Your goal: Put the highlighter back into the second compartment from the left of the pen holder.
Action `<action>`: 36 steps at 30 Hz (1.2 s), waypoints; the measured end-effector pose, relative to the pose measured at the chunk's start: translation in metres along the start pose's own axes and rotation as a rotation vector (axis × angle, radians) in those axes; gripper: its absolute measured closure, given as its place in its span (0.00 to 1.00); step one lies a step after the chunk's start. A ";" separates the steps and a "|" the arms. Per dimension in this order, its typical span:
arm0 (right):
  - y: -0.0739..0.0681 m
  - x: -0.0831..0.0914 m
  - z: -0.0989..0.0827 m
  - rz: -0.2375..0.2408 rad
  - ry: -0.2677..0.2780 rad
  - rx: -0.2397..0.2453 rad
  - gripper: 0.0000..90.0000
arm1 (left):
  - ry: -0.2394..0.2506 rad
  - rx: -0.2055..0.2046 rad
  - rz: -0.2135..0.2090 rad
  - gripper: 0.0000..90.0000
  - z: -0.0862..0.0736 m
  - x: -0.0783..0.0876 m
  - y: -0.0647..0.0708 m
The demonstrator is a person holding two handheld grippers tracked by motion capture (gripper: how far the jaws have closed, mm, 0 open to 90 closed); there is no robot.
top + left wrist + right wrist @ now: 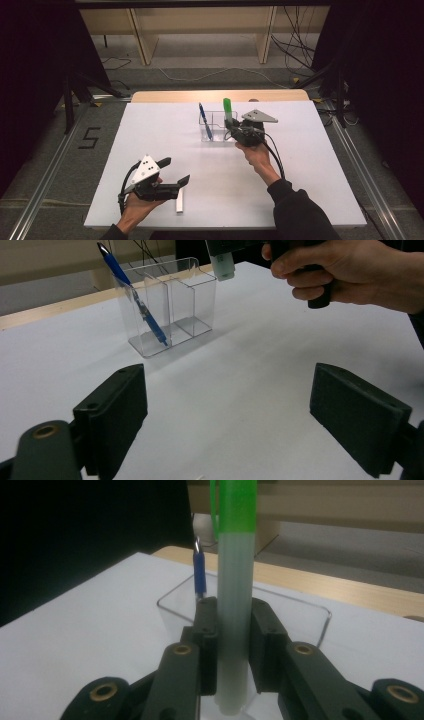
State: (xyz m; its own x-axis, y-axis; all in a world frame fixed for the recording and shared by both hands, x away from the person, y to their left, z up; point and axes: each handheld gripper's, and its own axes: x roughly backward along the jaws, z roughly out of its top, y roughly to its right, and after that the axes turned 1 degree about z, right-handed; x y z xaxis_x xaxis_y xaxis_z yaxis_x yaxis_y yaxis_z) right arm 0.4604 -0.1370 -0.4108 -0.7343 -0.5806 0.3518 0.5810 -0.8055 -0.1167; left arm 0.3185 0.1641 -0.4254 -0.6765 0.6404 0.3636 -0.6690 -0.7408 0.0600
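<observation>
A marker with a green cap and pale barrel stands upright, and my right gripper is shut on its barrel. In the right gripper view the marker rises between both pads of the right gripper, just above the clear divided holder. The holder stands at the table's far middle, and a blue pen leans in its left compartment. My left gripper hovers near the front edge, jaws wide open and empty. From the left gripper I see the holder, the blue pen and the marker's lower end.
A short white stick lies on the white table just below the left gripper. The person's right hand grips the right gripper's handle. A wooden strip runs along the far edge, with shelving and cables on the floor beyond.
</observation>
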 end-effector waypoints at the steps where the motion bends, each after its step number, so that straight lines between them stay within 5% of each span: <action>1: 0.000 -0.003 0.003 -0.004 0.003 -0.001 0.86 | 0.002 0.003 0.003 0.17 0.000 0.000 -0.001; 11: -0.005 -0.028 0.020 -0.034 0.010 0.000 0.86 | 0.016 -0.005 0.013 0.17 0.001 0.002 -0.001; 36: -0.009 -0.065 0.017 -0.111 -0.020 -0.003 0.85 | 0.026 0.024 0.046 0.16 0.000 0.001 -0.004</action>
State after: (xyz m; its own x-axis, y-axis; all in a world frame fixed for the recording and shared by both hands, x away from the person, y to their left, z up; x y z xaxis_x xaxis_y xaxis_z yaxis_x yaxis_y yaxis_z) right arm 0.5083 -0.0898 -0.4165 -0.7868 -0.4854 0.3813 0.4956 -0.8650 -0.0786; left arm 0.3203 0.1681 -0.4253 -0.7145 0.6100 0.3426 -0.6294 -0.7743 0.0662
